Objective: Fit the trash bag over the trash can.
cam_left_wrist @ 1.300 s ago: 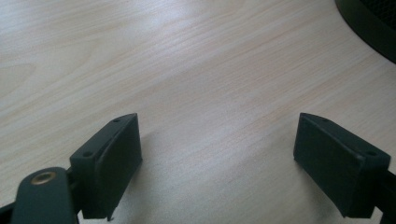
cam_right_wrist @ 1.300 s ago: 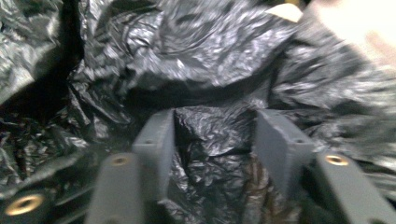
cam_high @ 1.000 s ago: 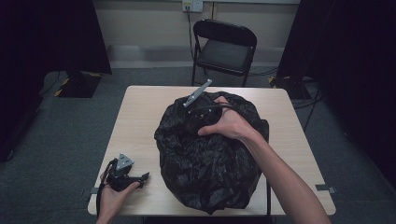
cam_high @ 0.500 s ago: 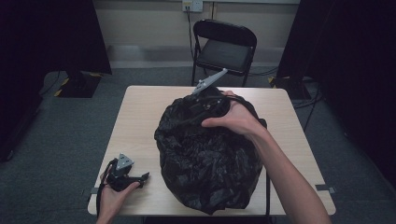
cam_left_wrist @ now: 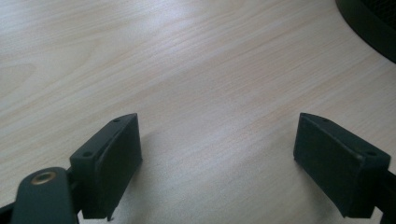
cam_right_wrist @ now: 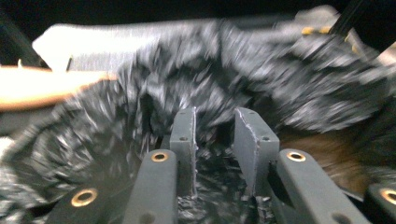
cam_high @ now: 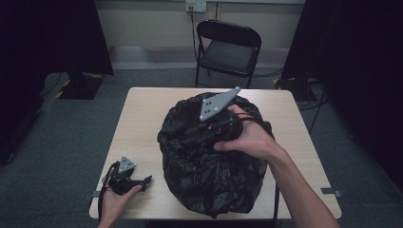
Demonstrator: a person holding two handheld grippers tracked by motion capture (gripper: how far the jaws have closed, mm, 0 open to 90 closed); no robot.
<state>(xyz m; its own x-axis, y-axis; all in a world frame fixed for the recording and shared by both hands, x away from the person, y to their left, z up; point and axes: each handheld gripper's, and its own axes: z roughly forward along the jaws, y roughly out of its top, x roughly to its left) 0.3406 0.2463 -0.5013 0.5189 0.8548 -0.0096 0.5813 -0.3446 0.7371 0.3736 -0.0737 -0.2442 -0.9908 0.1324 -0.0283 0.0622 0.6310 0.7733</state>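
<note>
A big crumpled black plastic bag [cam_high: 214, 175] sits in the middle of the light wooden table [cam_high: 142, 118]. My right gripper [cam_high: 187, 137] lies over the bag's top, its grey plate up and its jaws pointing left. In the right gripper view its jaws have just been closing. They stand narrow, and my right gripper [cam_right_wrist: 215, 116] has crumpled bag film [cam_right_wrist: 289, 84] bunched between them. My left gripper [cam_high: 145, 180] rests on the table at the front left, held by a hand. In its own view my left gripper [cam_left_wrist: 217, 140] is wide open over bare wood [cam_left_wrist: 187, 70].
A black folding chair [cam_high: 228, 47] stands behind the table's far edge. The bag's dark edge [cam_left_wrist: 373, 23] shows at the upper right of the left gripper view. Bare tabletop lies left of the bag.
My right hand has carried its gripper up and toward me over the bag's top, and the jaws now point left. The left gripper has stayed put.
</note>
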